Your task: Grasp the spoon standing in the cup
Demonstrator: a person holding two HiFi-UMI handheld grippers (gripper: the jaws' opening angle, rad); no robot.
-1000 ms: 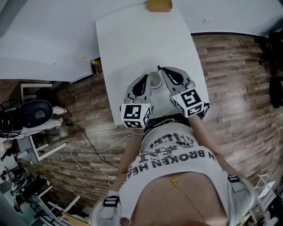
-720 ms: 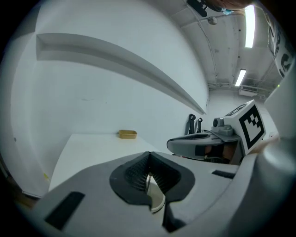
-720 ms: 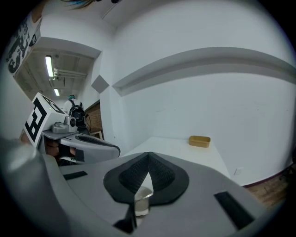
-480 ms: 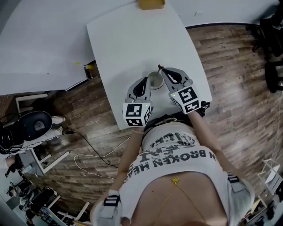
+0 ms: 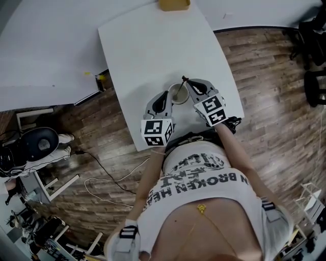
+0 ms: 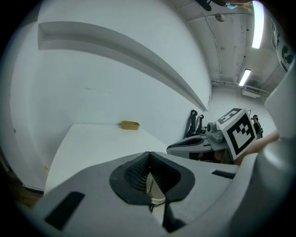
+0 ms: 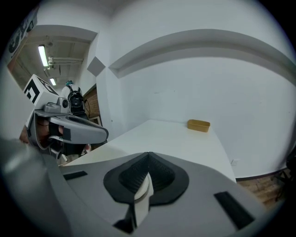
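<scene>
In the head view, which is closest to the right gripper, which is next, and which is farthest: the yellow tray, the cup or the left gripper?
1. The cup, just beside the right gripper.
2. The left gripper, on the cup's other side.
3. The yellow tray, at the table's far end.

A white desk [image 5: 153, 51] is set on a floor [image 5: 265, 102] of brown wood planks, with its far end against a plain white wall [image 6: 115, 88]. A long ledge [image 6: 92, 38] is carried along that wall. Strip lights [image 6: 255, 23] are mounted on the ceiling. Black chairs [image 5: 313, 81] are parked at the right, and cables [image 5: 102, 176] are strewn on the left.
</scene>
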